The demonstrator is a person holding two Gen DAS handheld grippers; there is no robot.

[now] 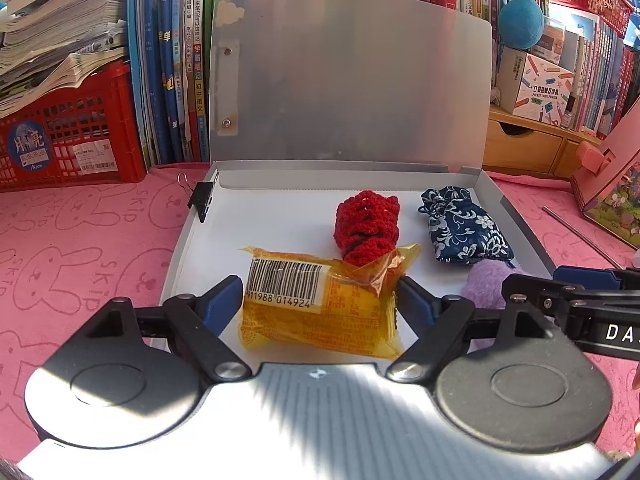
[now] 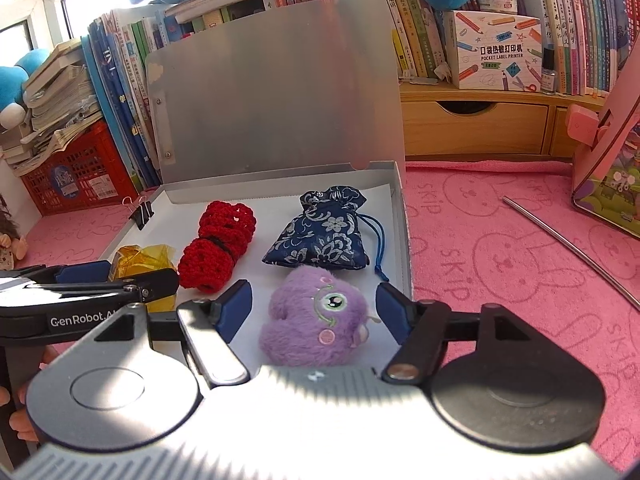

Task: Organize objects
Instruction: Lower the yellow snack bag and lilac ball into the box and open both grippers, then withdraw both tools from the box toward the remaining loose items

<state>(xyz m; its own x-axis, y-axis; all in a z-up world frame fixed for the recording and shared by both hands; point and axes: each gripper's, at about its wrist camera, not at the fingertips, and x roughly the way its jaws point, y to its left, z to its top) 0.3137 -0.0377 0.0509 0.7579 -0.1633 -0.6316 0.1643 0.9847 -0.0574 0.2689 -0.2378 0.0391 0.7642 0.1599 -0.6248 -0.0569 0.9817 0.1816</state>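
Observation:
An open grey box (image 1: 188,236) (image 2: 402,216) lies on the pink cloth with its lid up. Inside are a red crochet piece (image 1: 368,226) (image 2: 218,244), a blue flowered pouch (image 1: 466,230) (image 2: 320,236), a yellow snack packet (image 1: 320,304) (image 2: 138,260) and a purple plush toy (image 1: 486,280) (image 2: 316,316). My left gripper (image 1: 320,300) has its blue pads against both sides of the packet. My right gripper (image 2: 314,304) is open around the plush, with gaps on both sides.
A black binder clip (image 1: 202,198) (image 2: 142,210) sits on the box's left wall. A metal rod (image 2: 572,250) and a pink stand (image 2: 608,152) are at the right. Books, a red crate (image 1: 68,140) and a wooden drawer unit (image 2: 476,128) line the back.

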